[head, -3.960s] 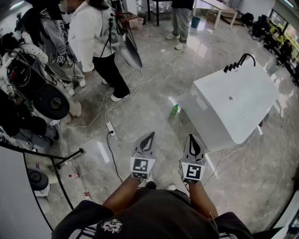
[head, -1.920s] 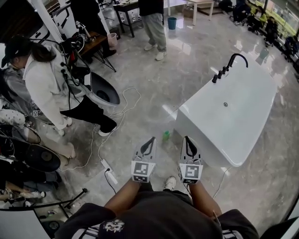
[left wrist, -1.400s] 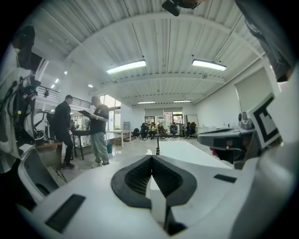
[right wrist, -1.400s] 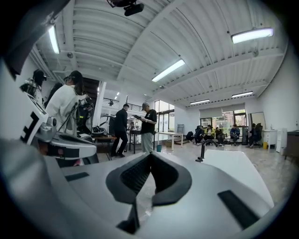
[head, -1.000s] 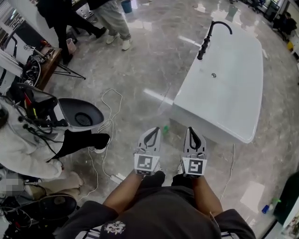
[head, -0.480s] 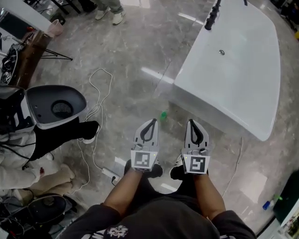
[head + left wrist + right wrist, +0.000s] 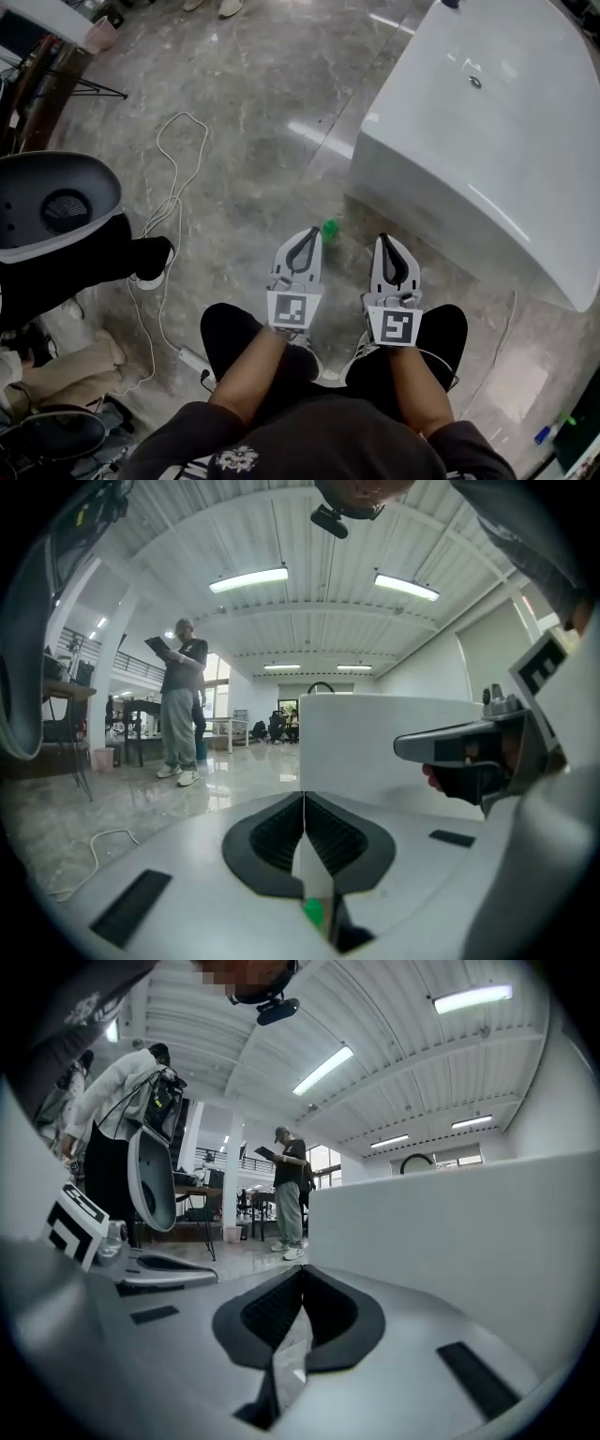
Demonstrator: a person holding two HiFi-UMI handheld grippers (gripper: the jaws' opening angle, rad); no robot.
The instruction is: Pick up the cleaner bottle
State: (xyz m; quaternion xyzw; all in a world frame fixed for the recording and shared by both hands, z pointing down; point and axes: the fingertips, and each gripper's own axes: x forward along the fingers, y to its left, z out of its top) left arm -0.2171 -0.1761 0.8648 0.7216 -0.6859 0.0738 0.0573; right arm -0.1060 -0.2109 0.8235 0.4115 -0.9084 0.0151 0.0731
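Both tongs low by the floor, bottle not picked up yet.
Green cleaner bottle (image 7: 329, 228) stands on the floor (image 7: 244, 141) near the white tub (image 7: 487, 141) corner, just in front of the left tongs (image 7: 309, 234). Left tongs & right tongs (image 7: 383, 241) are shut tight w/ nothing in them, side by side, pointing fwd, nearly flat. Best next, I think: open one wide, go round the bottle's middle, squeeze slow so it won't tip.

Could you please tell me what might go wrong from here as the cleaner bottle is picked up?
Both the left tongs and the right tongs are shut; reaching the cleaner bottle like that could knock it over. The bottle stands near the bathtub, so the right tongs may bump its wall. The white cable could snag a foot.
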